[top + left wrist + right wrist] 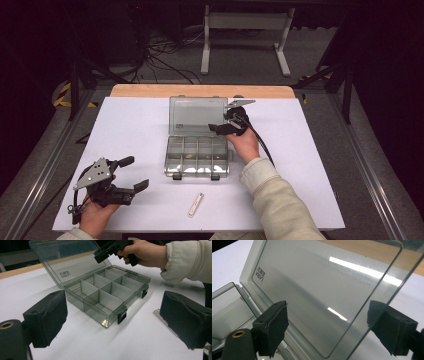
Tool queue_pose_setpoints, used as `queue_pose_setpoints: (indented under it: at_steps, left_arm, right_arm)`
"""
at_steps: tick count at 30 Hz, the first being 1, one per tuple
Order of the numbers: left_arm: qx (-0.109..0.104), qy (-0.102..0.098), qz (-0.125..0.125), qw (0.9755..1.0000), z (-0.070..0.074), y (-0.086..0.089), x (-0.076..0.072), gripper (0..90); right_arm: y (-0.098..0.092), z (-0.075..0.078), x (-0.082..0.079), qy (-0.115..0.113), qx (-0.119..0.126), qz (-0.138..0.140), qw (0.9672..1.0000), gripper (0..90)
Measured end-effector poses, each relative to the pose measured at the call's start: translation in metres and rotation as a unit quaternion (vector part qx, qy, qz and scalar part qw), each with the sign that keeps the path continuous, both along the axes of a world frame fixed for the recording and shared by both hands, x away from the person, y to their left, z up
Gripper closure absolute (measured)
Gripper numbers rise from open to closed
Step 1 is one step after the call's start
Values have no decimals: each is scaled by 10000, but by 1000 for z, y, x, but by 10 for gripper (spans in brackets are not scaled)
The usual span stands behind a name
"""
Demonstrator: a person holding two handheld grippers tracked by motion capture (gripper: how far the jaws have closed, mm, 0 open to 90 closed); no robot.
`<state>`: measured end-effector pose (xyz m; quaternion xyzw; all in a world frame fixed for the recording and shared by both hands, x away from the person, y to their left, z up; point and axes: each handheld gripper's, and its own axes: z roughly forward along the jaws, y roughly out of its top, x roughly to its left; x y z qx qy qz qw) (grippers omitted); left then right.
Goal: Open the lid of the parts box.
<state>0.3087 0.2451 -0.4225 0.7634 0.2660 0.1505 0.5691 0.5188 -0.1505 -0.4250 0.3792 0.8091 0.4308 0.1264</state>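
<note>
Box [197, 156] mid-table [135, 125], strip [195, 204] before it

box [197, 156] open – right gripper [223, 128] at lid [196, 115] | left gripper [131, 174] apart

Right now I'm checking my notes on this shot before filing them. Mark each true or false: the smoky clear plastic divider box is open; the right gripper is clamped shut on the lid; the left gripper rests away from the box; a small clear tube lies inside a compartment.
1. The smoky clear plastic divider box is open. True: its lid stands raised.
2. The right gripper is clamped shut on the lid. False: its jaws stand open with the lid's edge between them.
3. The left gripper rests away from the box. True, and open.
4. A small clear tube lies inside a compartment. False: it lies on the white table.
</note>
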Motion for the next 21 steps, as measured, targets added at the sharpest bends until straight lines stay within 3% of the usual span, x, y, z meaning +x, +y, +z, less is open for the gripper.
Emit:
queue_pose_setpoints:
  at_steps: [21]
  left_arm:
    - [55,-33,-2,10000,0,0,1,89]
  right_arm:
    - [-2,-13,5,488,-105,-46,9987,143]
